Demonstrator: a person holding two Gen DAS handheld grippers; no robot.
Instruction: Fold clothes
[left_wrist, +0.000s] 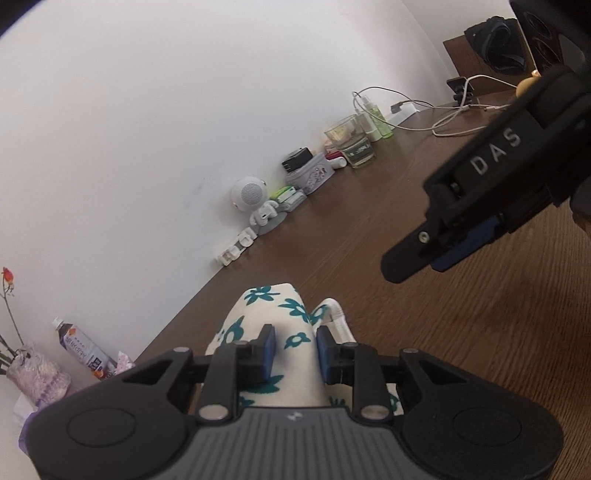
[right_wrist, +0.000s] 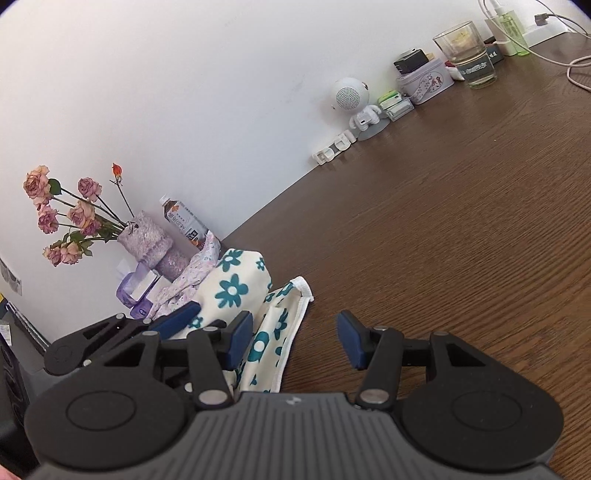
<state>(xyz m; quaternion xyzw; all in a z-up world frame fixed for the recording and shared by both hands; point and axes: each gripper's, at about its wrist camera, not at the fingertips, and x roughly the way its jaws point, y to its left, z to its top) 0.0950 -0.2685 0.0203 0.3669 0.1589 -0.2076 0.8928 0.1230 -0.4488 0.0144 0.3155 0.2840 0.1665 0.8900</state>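
A cream garment with teal flowers (left_wrist: 266, 317) lies bunched on the brown wooden table (left_wrist: 424, 314). My left gripper (left_wrist: 295, 349) is just above it, its blue pads on either side of a raised fold with a small gap showing, so the grip is unclear. The garment also shows in the right wrist view (right_wrist: 236, 288), with its white-trimmed edge (right_wrist: 301, 286) on the table. My right gripper (right_wrist: 293, 341) is open and empty, just right of the garment. It also shows in the left wrist view (left_wrist: 424, 254), hovering to the upper right.
Along the wall stand a white round speaker figure (right_wrist: 349, 96), a tin (right_wrist: 424, 83), a glass (right_wrist: 467, 55), bottles and cables (left_wrist: 454, 114). A vase of dried roses (right_wrist: 147, 240), a drink bottle (right_wrist: 183, 221) and purple floral cloth (right_wrist: 184, 280) sit behind the garment.
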